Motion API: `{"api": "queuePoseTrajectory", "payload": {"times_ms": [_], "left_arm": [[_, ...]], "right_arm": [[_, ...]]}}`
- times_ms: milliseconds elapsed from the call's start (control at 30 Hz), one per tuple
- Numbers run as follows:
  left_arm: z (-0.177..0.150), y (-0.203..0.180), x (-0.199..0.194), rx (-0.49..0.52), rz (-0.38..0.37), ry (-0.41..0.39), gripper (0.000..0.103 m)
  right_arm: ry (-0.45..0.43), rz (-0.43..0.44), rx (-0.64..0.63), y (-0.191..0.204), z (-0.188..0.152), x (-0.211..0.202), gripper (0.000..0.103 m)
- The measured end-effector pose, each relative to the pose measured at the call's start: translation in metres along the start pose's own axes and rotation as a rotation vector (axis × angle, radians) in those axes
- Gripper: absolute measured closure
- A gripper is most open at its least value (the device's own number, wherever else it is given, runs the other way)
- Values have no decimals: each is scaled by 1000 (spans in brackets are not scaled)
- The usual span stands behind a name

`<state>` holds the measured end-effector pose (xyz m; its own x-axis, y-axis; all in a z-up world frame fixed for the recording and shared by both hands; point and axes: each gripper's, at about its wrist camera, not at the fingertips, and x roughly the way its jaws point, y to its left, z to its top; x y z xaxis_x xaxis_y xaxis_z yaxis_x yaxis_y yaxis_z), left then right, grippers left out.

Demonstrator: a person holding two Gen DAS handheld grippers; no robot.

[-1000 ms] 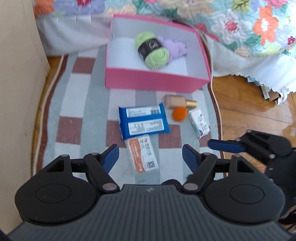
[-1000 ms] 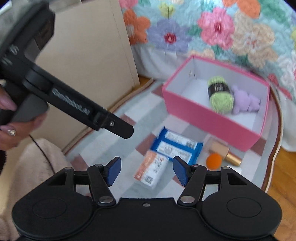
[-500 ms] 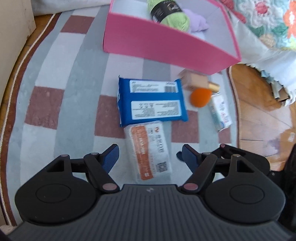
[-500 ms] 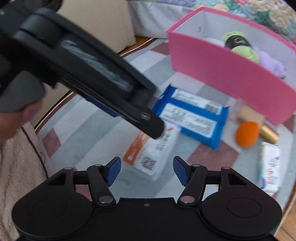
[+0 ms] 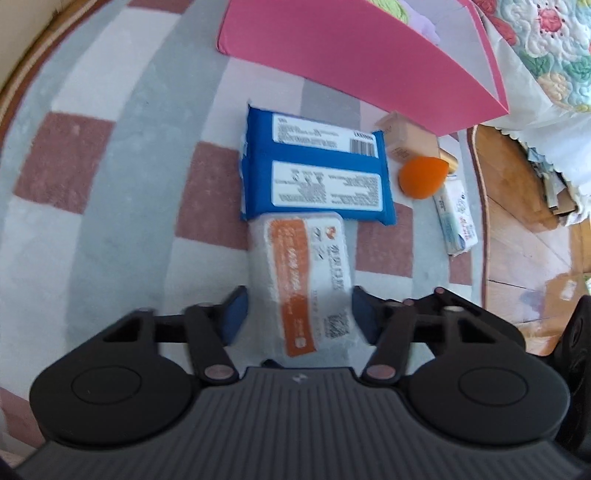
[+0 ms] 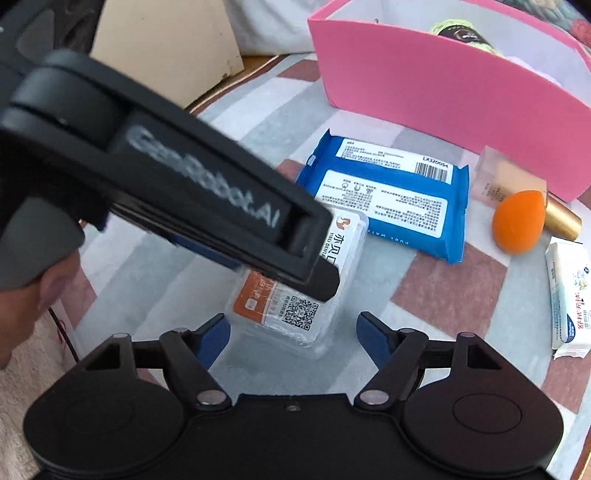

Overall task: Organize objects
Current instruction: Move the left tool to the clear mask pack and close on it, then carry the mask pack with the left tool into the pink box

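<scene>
A clear plastic box with an orange label [image 5: 306, 280] lies on the checked rug [image 5: 110, 184], just below a blue wipes pack [image 5: 317, 173]. My left gripper [image 5: 300, 312] straddles the box's near half; its jaws are closing and the blue pads touch the box's two long sides. In the right wrist view the left tool's black housing [image 6: 207, 192] crosses over the clear box [image 6: 295, 306]. My right gripper [image 6: 291, 332] hovers at the box's near end with its jaws opening, pads apart from it. The pink box [image 5: 351, 55] stands beyond.
An orange sponge [image 6: 519, 221], a bottle with a gold cap [image 6: 506, 181] and a white tissue pack [image 6: 569, 295] lie right of the wipes. Green yarn [image 6: 465, 35] sits in the pink box. A beige panel [image 6: 166, 44] stands left; wooden floor [image 5: 517, 221] lies right.
Both grippers have sunk toward the rug. The left jaws have narrowed onto the clear box, and the right jaws have widened.
</scene>
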<state>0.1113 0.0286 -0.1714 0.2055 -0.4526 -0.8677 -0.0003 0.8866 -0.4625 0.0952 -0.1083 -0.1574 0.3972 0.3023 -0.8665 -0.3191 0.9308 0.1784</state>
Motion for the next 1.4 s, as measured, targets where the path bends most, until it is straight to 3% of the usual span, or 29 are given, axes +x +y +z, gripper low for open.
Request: {"api": "queuePoseTrajectory", "payload": {"times_ms": [33,367,767,967,1133,1233,1400], "left_arm": [[-2,-4,1,27,1,-1,52],[-23,-19,-26,54,-27,-94,54],[-26,-68,-95,113,-100,-263,54],[12,-99,-136,168,-52,-333,54],[68,-107,-150,119,-21,-338,53],[104,-108,-145,92,8,-327,53],[160,-96,-114,25,59,-271,54]], "right_arm": [[-9,0,-14,1,-1,-2,33],[-105,-26,-96,5,-11,-35,33],[-276,-111,-203,6,7,-119,33],[-350,-111,-242,-14,55,-152,34],[-353,-91,-287,-22,116,-145,34],[-320,-68,-288,-38,149,-133,34],[-208,30,-168,-77,197,-92,34]]}}
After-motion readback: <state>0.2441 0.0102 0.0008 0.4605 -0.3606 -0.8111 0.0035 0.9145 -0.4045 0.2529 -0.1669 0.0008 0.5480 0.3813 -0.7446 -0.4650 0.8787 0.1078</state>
